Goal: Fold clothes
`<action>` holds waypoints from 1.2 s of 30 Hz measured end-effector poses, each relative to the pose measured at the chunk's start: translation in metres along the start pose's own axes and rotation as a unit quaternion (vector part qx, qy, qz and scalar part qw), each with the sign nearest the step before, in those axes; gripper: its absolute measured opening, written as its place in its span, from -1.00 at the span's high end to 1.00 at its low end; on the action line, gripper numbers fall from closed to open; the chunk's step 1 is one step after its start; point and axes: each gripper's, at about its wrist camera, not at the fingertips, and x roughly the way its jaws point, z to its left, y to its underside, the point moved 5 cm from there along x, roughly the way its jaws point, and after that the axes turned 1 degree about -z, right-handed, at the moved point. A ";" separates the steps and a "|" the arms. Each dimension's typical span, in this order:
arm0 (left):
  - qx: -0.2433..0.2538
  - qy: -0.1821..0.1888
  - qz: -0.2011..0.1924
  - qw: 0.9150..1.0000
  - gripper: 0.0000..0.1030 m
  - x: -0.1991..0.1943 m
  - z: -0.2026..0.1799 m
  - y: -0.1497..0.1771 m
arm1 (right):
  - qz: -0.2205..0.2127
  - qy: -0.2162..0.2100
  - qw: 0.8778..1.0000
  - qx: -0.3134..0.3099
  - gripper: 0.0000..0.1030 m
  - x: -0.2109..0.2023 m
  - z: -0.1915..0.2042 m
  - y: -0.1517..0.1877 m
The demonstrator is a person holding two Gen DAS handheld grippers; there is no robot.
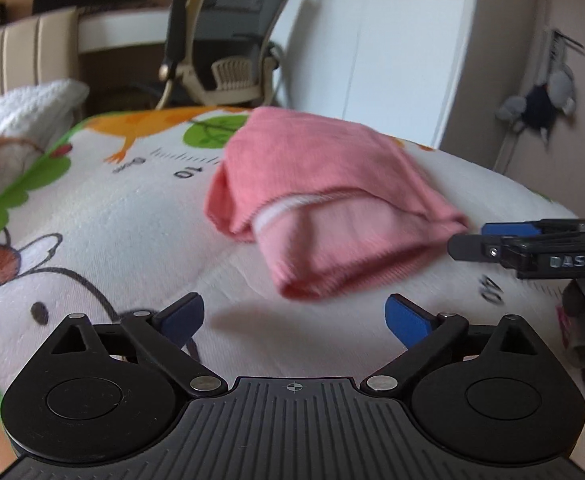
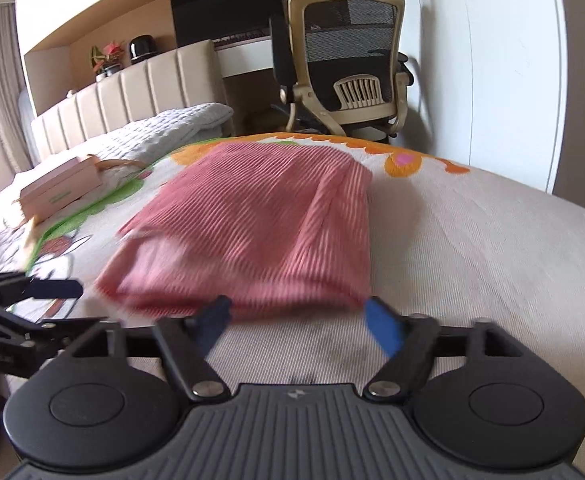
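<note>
Pink garment (image 2: 252,232) folded on blanket (image 2: 472,248) | left gripper (image 1: 294,318) spread wide, empty | right gripper (image 2: 296,322) spread wide, empty

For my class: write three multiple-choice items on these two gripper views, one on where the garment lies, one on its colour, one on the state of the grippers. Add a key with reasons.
1. Where does the folded garment lie?
A. On the office chair
B. On the printed blanket
C. On the pink box

2. What colour is the garment?
A. Pink
B. Green
C. Grey

3. How do the left gripper and right gripper stand?
A. Both shut on the garment
B. Only the left one holds it
C. Both open, holding nothing

Key
1. B: it rests on the printed blanket, while the office chair stands beyond the bed and the pink box lies off to the side.
2. A: its ribbed cloth is pink in both views.
3. C: each pair of blue fingers is spread, with no cloth between them.
</note>
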 end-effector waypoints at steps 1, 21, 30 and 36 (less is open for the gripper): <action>0.009 -0.002 -0.002 1.000 -0.99 -0.006 -0.008 0.003 | 0.003 -0.001 1.000 0.002 -0.90 -0.010 0.002 0.007; 0.055 0.011 0.039 0.998 -1.00 -0.003 -0.039 0.024 | 0.043 0.076 0.995 -0.048 -1.00 -0.032 0.015 0.046; 0.056 0.003 0.050 0.997 -1.00 0.002 -0.042 0.016 | 0.043 0.077 0.995 -0.048 -1.00 -0.031 0.016 0.046; 0.074 -0.009 0.026 0.997 -1.00 0.022 -0.040 0.006 | 0.043 0.077 0.995 -0.048 -1.00 -0.032 0.016 0.046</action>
